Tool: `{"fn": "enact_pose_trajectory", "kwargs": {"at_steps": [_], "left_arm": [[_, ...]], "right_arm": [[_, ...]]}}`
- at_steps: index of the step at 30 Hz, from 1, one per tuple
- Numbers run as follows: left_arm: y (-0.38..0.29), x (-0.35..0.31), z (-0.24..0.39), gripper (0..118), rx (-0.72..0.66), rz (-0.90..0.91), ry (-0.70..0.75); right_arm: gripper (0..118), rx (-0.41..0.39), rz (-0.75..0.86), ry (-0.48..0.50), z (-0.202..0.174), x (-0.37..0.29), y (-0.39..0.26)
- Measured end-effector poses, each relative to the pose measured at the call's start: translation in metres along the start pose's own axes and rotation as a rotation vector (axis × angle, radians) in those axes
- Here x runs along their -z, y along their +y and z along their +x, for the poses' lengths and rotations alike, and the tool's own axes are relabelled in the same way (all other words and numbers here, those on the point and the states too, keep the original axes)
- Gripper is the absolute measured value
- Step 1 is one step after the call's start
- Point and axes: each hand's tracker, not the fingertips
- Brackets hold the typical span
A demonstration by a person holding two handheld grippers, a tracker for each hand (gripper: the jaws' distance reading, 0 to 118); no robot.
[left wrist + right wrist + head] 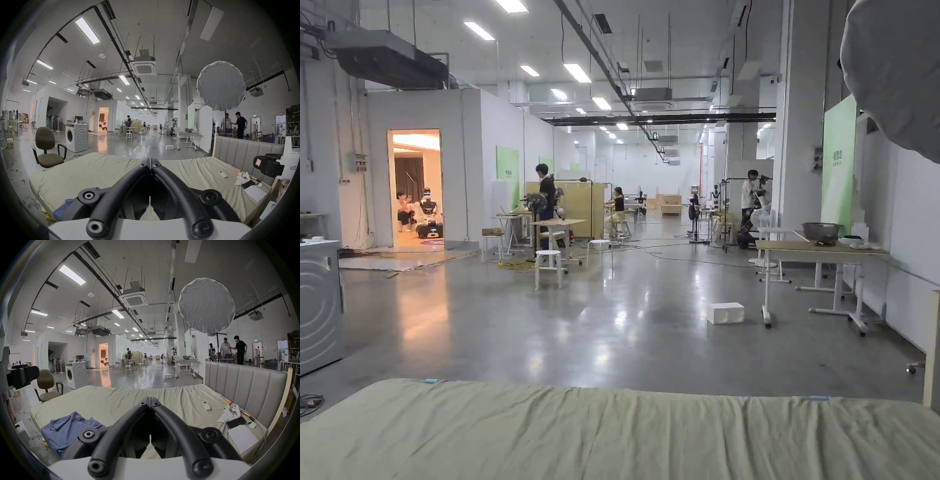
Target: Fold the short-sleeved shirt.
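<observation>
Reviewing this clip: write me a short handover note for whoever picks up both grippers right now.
Left gripper: jaws closed, holding nothing, raised above the bed.
Right gripper: same, closed and empty.
Blue shirt: crumpled in a heap near the bed's corner, on the left in the right gripper view.
Done: nothing; shirt untouched.
Left: spread it flat, then fold it.

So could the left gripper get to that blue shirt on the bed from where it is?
Probably yes. The blue shirt lies crumpled by the bed's near left corner, and the left gripper, jaws together and empty, hangs just above that side with nothing between them.
</observation>
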Motion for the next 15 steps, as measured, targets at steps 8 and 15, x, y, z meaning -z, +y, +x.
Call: {"fn": "enact_pose_trajectory", "kwargs": {"at_steps": [8,15], "left_arm": [[-0.001,0.001,-0.001,0,-0.011,-0.005,0.007],[0.001,0.008,0.013,0,0.188,0.01,0.054]], "right_arm": [[0,0.024,0.0,-0.011,0.003,0.0,0.0],[0,-0.156,-0.015,-0.073,-0.008,0.003,0.004]]}}
